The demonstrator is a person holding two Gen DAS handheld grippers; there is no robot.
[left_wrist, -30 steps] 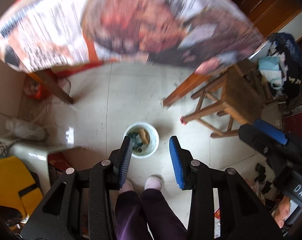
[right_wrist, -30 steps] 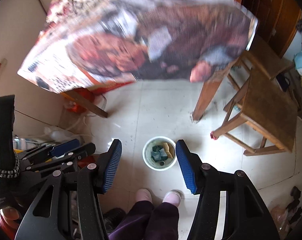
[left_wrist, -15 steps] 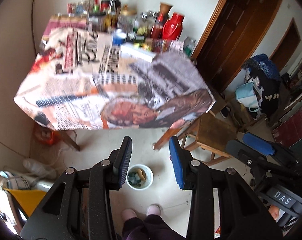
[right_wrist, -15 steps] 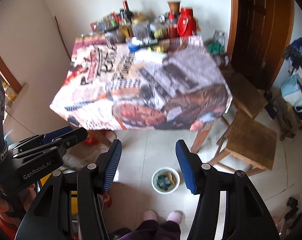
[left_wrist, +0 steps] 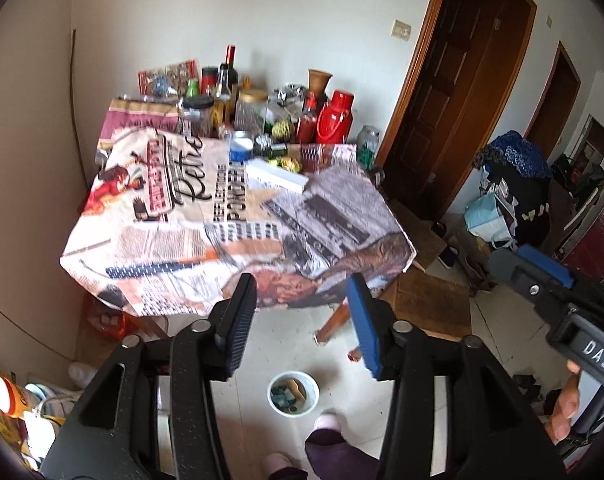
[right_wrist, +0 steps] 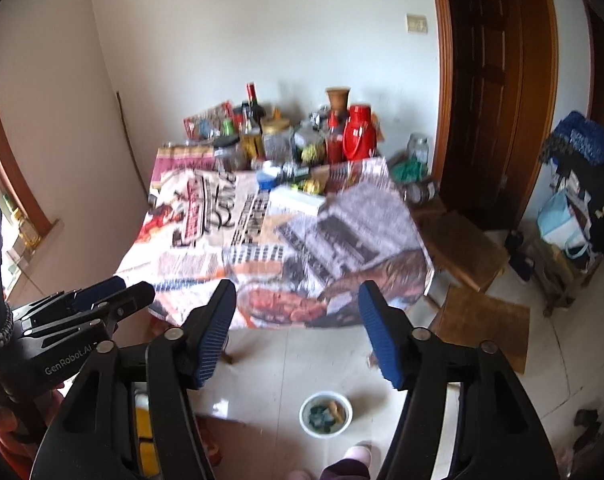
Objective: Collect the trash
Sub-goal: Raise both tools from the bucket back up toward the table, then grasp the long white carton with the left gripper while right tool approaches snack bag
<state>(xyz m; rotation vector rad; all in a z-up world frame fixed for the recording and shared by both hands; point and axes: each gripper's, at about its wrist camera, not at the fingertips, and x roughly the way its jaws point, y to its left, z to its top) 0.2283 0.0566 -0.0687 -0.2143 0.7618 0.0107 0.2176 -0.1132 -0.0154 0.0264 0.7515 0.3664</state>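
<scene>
At the bottom of the left wrist view, the left gripper (left_wrist: 302,320) is hanging with its jaws spread wide, holding nothing and touching nothing. At the bottom of the right wrist view, the right gripper (right_wrist: 298,328) is likewise gaping wide in the air, with nothing between its blue pads (right_wrist: 380,340).

Lower still in both frames, the person's slippered feet (left_wrist: 328,424) are standing on the pale tiled floor (right_wrist: 286,360). Just above them in the frame, a small white trash bucket (left_wrist: 293,393) is sitting on the floor, already carrying dark green scraps and a tan piece; in the right wrist view the same bucket (right_wrist: 326,414) is showing low, between the two fingers.

Further up the frame, the desk (left_wrist: 230,216) is taking the middle, draped in a newspaper-print cloth that is hanging over its near edge. A white box (left_wrist: 276,176) is lying on the cloth right of centre. Wooden stools (right_wrist: 466,248) are standing at the desk's right.

Along the desk's far edge, bottles, jars and a red thermos (left_wrist: 336,118) are crowding against the wall. A dark wooden door (right_wrist: 498,100) is filling the upper right.
</scene>
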